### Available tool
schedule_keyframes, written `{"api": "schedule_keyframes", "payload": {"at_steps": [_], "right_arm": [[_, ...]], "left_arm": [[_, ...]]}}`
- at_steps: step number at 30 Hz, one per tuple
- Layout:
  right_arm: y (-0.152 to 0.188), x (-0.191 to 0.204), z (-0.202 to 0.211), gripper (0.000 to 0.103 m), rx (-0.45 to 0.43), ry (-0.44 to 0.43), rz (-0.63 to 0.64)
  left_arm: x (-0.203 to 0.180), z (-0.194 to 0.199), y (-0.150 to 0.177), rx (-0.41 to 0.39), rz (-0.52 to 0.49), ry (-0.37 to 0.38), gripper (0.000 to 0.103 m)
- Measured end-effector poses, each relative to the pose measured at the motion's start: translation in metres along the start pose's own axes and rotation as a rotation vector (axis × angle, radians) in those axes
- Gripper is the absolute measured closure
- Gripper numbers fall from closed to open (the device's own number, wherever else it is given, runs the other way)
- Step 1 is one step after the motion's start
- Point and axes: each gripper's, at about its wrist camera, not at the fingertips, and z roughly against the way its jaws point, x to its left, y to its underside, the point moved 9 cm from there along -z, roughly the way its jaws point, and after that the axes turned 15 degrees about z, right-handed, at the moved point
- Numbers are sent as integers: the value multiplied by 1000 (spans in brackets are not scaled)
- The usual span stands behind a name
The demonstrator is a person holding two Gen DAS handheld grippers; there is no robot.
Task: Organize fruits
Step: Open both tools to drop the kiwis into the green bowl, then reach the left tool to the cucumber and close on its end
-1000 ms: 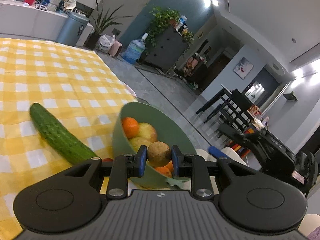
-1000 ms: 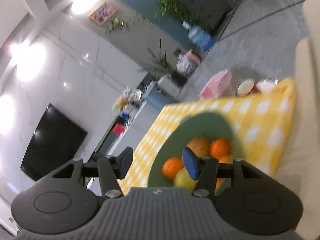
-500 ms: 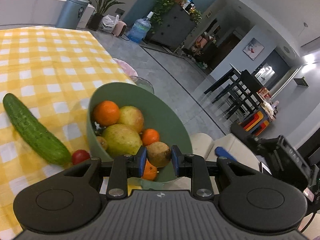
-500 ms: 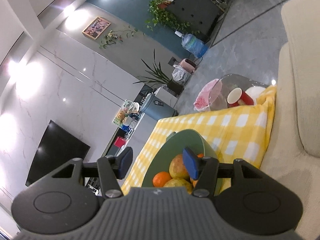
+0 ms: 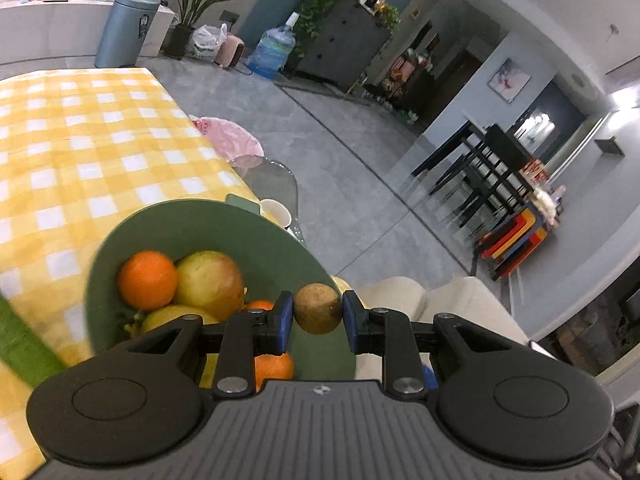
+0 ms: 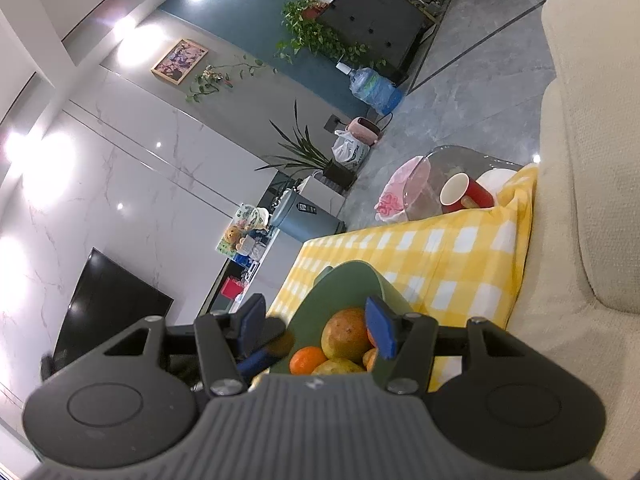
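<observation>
My left gripper is shut on a small round brown fruit, which hangs over the near right rim of the green bowl. In the bowl lie an orange, a yellow-red pear-like fruit and smaller oranges. A cucumber shows at the left edge, on the yellow checked cloth. My right gripper stands open beside the green bowl, with nothing between its pads; the bowl's fruit shows beyond them.
A glass side table stands past the cloth's far corner with a red cup and a white cup. A pink bag lies on the floor. A beige sofa runs along the right.
My left gripper has carried the brown fruit rightward across the bowl to its right rim; the cucumber has slid almost out of the left wrist view. The right gripper has hardly moved.
</observation>
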Motion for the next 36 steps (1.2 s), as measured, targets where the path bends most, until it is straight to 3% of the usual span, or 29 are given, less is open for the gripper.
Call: {"api": "schedule_keyframes", "payload": {"at_steps": [7, 13, 16, 18, 19, 36], "right_arm": [[2, -4, -4, 49, 16, 1, -5], [5, -7, -8, 49, 28, 1, -10], [4, -7, -7, 49, 30, 7, -4], [3, -5, -7, 49, 26, 7, -2], [3, -3, -6, 49, 25, 5, 0], [8, 34, -11, 49, 88, 8, 129]], "left_arm": [[-3, -27, -6, 9, -91, -109, 74], [-2, -32, -8, 15, -118, -151, 72], [-1, -24, -10, -12, -125, -161, 65], [-2, -18, -8, -12, -140, -146, 52], [-3, -15, -8, -12, -148, -143, 50], [-3, 57, 0, -68, -242, -231, 39]]}}
